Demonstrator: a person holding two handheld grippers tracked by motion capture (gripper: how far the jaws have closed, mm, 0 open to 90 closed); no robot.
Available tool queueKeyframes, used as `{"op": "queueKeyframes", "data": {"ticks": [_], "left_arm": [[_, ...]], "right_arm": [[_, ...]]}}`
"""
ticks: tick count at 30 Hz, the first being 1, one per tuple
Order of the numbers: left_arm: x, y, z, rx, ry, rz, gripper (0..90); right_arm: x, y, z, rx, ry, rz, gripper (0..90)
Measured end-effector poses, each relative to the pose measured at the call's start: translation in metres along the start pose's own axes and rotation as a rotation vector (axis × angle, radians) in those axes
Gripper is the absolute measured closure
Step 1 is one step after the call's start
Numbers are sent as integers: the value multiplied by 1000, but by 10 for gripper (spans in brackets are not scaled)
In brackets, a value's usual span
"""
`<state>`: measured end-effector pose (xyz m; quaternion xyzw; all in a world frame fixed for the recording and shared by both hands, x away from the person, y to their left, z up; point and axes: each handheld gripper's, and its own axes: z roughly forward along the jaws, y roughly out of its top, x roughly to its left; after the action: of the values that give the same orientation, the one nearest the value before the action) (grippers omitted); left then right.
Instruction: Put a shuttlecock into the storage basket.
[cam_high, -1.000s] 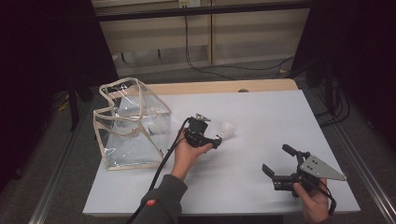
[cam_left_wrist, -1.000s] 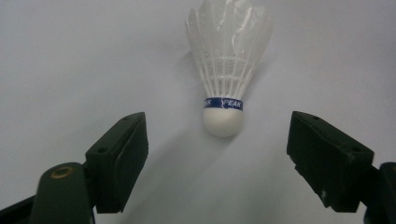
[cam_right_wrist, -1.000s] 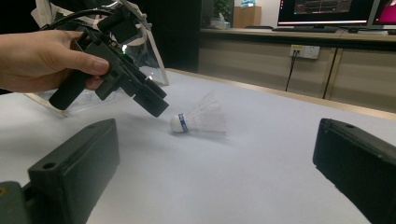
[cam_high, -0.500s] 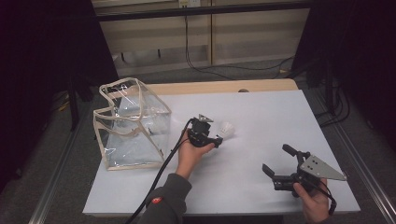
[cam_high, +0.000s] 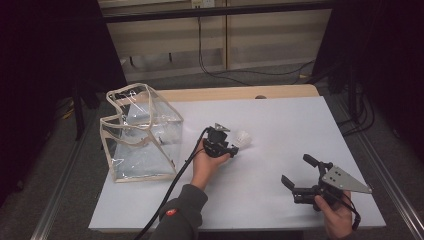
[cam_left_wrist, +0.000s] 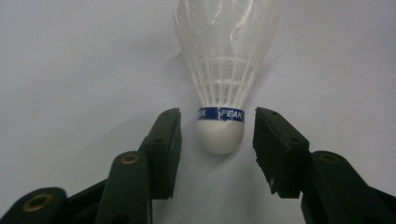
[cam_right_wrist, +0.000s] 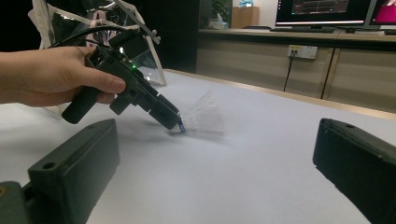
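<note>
Two black grippers are seen beside the clear bag (cam_high: 140, 132). The left gripper (cam_left_wrist: 215, 140) is made with thick black jaws and brass screws — a black cable is trailed from it. A grey sleeve (cam_high: 181, 215) with a red patch is worn. The right gripper (cam_high: 300, 175), far from the bag, is topped by a grey three-cornered plate.

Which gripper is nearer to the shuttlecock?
Left. The left gripper has its open jaws on either side of the shuttlecock cork; the right gripper is apart, nearer the person.
</note>
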<state>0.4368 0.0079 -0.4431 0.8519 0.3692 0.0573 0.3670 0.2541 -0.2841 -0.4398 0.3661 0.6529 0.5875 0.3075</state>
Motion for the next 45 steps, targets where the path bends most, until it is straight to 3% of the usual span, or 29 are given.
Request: {"op": "queueKeyframes", "data": {"ticks": [7,20,27,45], "left_arm": [[-2,1,4,-1,11,16,569],[-4,0,10,-8,23,1,649],[-1,2,3,18,7,-9,653],[6,9,-25,14,-39,-46,653]], "right_arm": [[0,0,0,0,0,0,5],[0,0,0,0,1,0,5],[1,0,1,1,6,-6,5],[1,1,0,-2,4,-2,5]]}}
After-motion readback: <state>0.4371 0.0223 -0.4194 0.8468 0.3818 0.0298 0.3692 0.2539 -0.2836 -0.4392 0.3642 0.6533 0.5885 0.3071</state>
